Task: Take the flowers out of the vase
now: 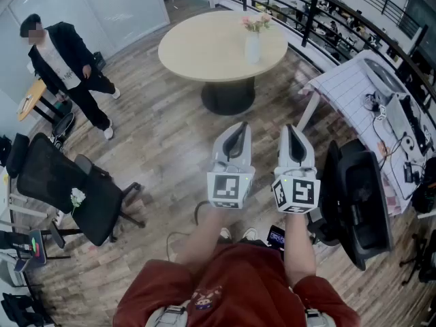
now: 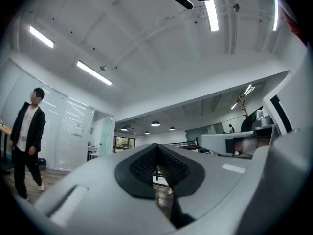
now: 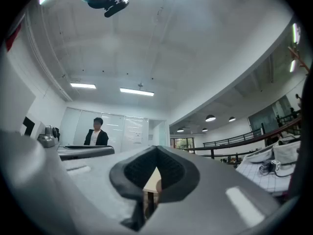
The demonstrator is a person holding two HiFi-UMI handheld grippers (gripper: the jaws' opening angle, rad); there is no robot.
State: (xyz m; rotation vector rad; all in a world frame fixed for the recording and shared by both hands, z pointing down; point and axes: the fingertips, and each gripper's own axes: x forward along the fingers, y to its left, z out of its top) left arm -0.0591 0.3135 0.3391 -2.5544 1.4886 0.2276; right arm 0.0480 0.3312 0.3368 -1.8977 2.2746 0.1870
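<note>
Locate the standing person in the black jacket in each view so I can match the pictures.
Head view: person in the black jacket stands at upper left.
Left gripper view: full figure at the far left edge.
Right gripper view: left of centre, only head and shoulders showing.
Shared landmark: the black railing, upper right in the head view, near centre in the left gripper view, right of centre in the right gripper view.

Wearer: dark red short-sleeved shirt [image 1: 238, 288], small printed motif [image 1: 203, 298] on the chest. Tools: left gripper [image 1: 238, 125] and right gripper [image 1: 291, 127], pale grey tapered shells with black ribbed pads [image 2: 144, 165] inside. Each carries a white cube [image 1: 229, 189] bearing black square markers
</note>
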